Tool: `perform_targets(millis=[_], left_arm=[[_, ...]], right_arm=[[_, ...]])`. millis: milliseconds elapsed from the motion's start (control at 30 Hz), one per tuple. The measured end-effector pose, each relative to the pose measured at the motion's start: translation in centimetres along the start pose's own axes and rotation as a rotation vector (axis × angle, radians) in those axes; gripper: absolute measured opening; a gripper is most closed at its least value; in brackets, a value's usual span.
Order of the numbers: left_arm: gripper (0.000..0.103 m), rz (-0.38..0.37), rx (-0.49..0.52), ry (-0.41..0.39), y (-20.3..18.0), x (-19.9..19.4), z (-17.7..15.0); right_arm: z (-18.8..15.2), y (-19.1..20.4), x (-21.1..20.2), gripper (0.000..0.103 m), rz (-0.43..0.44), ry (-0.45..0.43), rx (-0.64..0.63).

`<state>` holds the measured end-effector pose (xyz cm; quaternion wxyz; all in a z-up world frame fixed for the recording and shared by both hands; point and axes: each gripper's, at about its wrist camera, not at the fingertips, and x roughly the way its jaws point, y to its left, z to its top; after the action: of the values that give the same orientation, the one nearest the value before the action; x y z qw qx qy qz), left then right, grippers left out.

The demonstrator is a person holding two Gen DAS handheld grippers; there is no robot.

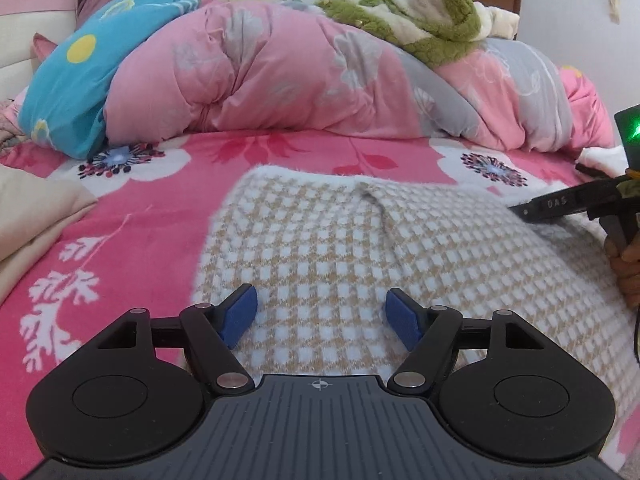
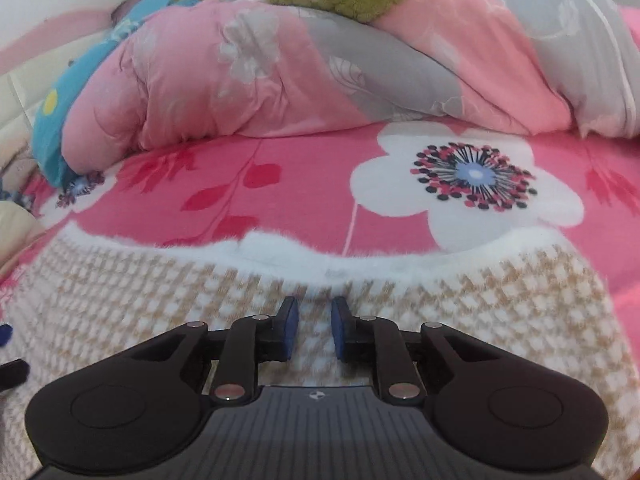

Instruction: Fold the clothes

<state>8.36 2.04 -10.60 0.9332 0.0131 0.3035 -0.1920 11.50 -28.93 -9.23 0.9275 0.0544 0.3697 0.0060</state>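
Blue pads of the left gripper (image 1: 320, 318) are spread wide just above the checked knit (image 1: 360, 248), with nothing held between them; the right gripper (image 2: 315, 328) is narrowed to a slim gap over the same knit, near its fluffy white far edge (image 2: 280, 248), and whether any fabric is pinched there cannot be told from its view. The knit is laid across the near part of the pink sheet (image 1: 160, 216), with a ridge (image 1: 376, 208) running down its middle — it could be a garment spread for folding or one already doubled over. A miss is the main risk: thick, fuzzy fabric can be nipped through one layer only, so that a lift would drag the top ply and leave the rest behind, skewing any fold. Uneven pulls by the two grippers would twist the ridge further. On the soft sheet the knit may also be shoved rather than lifted. A beige cloth (image 1: 36, 216) at the left and the quilt (image 1: 280, 76) far behind are close enough to be snagged.
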Motion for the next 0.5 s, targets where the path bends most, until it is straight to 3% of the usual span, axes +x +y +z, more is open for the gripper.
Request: perform_targets(millis=[500], left_arm=[[0.072, -0.046, -0.052, -0.033, 1.1, -0.4, -0.4]], right_arm=[[1.3, 4.2, 1.8, 0.02, 0.07, 0.029, 0.019]])
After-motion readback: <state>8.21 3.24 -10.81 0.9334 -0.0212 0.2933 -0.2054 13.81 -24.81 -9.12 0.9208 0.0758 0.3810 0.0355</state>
